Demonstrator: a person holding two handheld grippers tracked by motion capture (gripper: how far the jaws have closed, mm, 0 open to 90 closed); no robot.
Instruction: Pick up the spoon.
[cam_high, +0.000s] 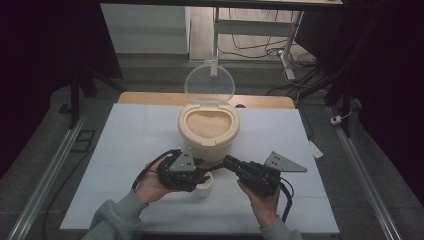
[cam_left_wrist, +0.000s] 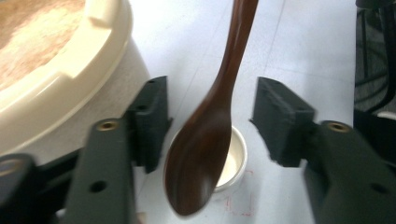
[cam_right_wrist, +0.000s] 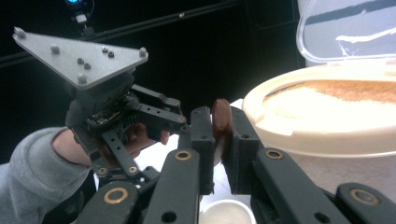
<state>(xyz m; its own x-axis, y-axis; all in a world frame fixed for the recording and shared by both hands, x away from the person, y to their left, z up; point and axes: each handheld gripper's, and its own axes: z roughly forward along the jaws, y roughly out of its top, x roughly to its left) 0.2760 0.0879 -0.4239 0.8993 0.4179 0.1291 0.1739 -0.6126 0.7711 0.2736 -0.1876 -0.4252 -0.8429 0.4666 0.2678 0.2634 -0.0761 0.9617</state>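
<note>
Presently, by descending size:

- Table (cam_high: 125, 150): white surface, wooden edge showing along the far side.
- Rice container (cam_high: 208, 131): cream tub at table centre, filled with pale grain; its clear round lid (cam_high: 209, 82) stands hinged upright behind it.
- Left gripper (cam_high: 192, 176): held in the person's left hand (cam_high: 152, 182), just in front of the tub. Jaws spread wide, gripping nothing; in the left gripper view they stand either side of the small cup below, clear of it, with the spoon bowl passing between them untouched.
- Right gripper (cam_high: 226, 162): held in the right hand (cam_high: 262, 202), pointing leftward toward the left gripper. Jaws pressed onto the spoon handle, whose end shows between them in the right gripper view.
- Wooden spoon (cam_left_wrist: 210, 135): dark brown, handle pinched by the right gripper, bowl hanging over the cup.
- Small white cup (cam_high: 205, 185): upright on the table directly in front of the tub, beneath the left gripper's open jaws; contents cannot be told.
</note>
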